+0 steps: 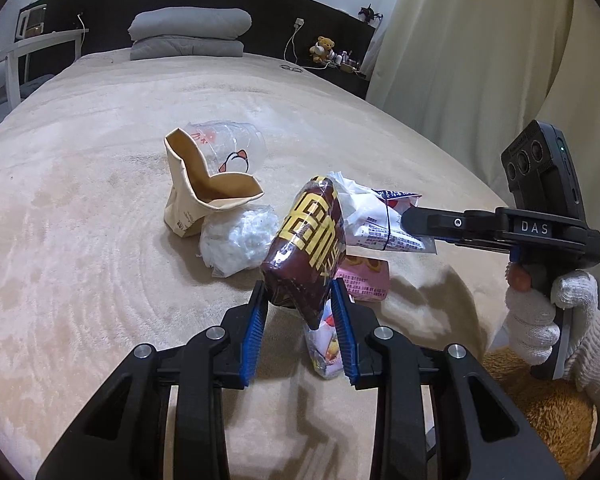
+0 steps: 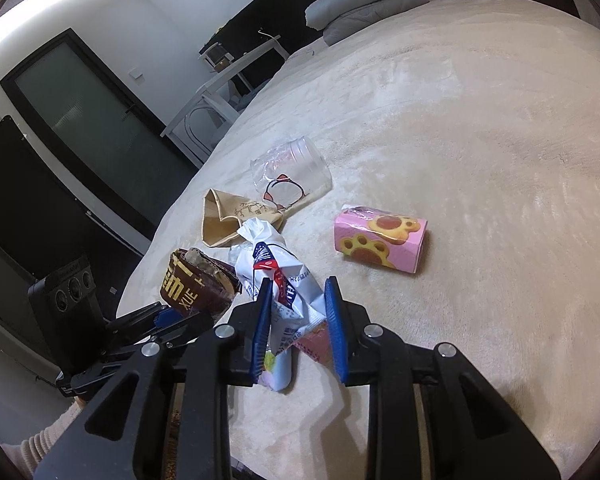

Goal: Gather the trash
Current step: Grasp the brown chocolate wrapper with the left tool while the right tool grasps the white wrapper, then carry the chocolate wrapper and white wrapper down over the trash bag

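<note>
My left gripper (image 1: 300, 292) is shut on a brown wrapper with gold letters (image 1: 304, 256), held just above the bed. My right gripper (image 2: 299, 292) is shut on a white wrapper with blue and red print (image 2: 288, 280), also off the blanket. In the left wrist view the right gripper (image 1: 410, 218) reaches in from the right, held by a gloved hand (image 1: 540, 312). On the bed lie a pink paw-print box (image 2: 380, 244), a beige paper bag (image 1: 204, 196), a clear plastic cup (image 1: 228, 144), a crumpled white plastic wad (image 1: 238, 240) and a small colourful packet (image 1: 326, 348).
The trash lies on a beige blanket (image 1: 100, 200) near the bed's foot. Folded grey bedding (image 1: 188, 32) sits at the dark headboard. A white chair (image 1: 12, 68) stands at the bed's left and a curtain (image 1: 480, 60) hangs at its right. A brown fluffy rug (image 1: 548, 408) lies below.
</note>
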Tool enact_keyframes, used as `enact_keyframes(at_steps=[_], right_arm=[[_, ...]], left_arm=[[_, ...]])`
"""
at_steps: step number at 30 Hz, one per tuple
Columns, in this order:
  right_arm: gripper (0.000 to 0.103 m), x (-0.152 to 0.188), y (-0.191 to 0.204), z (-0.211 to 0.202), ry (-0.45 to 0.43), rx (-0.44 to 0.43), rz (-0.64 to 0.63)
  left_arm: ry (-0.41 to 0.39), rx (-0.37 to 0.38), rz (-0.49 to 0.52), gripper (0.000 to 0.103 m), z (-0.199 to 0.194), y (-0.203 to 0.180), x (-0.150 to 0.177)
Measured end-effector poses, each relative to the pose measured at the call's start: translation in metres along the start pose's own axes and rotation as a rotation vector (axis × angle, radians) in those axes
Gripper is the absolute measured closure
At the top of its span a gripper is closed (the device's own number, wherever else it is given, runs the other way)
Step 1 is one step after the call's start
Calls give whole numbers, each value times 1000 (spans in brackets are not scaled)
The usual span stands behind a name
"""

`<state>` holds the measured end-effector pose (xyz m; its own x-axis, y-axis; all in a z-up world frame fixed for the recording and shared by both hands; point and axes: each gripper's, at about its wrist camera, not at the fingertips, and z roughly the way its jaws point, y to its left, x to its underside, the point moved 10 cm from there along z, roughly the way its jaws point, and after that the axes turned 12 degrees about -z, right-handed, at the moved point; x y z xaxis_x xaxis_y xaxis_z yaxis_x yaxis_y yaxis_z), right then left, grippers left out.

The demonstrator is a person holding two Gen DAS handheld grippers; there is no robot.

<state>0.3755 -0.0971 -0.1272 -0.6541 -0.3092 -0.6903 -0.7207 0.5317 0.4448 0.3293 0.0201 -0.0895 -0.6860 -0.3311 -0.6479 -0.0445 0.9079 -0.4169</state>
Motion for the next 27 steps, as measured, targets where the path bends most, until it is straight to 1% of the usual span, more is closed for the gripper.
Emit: enact_keyframes(at_steps=[4, 12, 19, 27], right_arm=[[76, 4, 8, -14, -29, 8, 3], [76, 18, 34, -50, -93, 22, -21], [76, 43, 49, -81, -133, 21, 0], [76, 69, 68, -104, -152, 24, -4]], left_arm=[[-31, 14, 3, 72, -14, -10, -3], [-93, 43, 11, 72, -49, -24, 5], [-128, 48, -9, 72, -77, -31, 29], [-157, 53, -27, 72, -103, -41, 57]])
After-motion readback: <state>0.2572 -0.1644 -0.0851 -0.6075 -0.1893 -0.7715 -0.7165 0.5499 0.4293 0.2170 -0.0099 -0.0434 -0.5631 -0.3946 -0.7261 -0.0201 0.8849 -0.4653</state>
